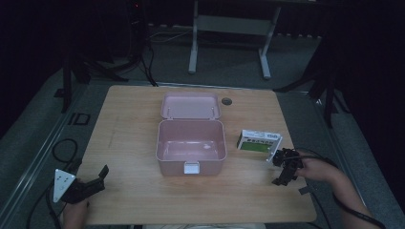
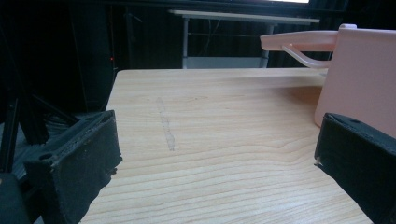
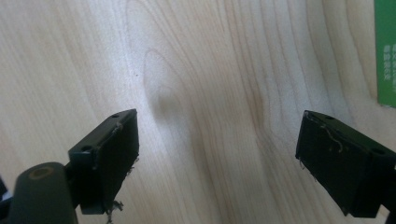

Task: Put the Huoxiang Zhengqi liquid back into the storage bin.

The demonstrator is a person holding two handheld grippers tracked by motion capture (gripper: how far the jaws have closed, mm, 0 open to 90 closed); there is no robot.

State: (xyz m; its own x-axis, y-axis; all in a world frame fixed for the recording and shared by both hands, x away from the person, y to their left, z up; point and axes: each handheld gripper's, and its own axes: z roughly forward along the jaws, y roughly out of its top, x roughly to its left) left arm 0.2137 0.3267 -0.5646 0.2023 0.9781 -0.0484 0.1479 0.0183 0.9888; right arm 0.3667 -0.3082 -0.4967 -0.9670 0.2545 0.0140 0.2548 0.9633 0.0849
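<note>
An open pink box [image 1: 191,147] stands mid-table, its lid [image 1: 190,105] tipped back and its inside empty. A green and white carton [image 1: 259,141] lies flat to its right. My left gripper [image 1: 97,180] rests at the table's front left corner, open, with nothing between its jaws. In the left gripper view the left gripper [image 2: 215,154] looks across bare wood to the pink box [image 2: 362,79] at the right. My right gripper [image 1: 281,168] hovers just in front of the carton, open and empty. The right gripper [image 3: 217,154] points down at the wood, the carton's green edge [image 3: 385,51] at far right.
The wooden table [image 1: 133,109] has a round black grommet [image 1: 226,101] behind the lid. A grey desk frame [image 1: 229,28] stands on the floor beyond, and cables [image 1: 64,148] lie on the floor at the left. The surroundings are dark.
</note>
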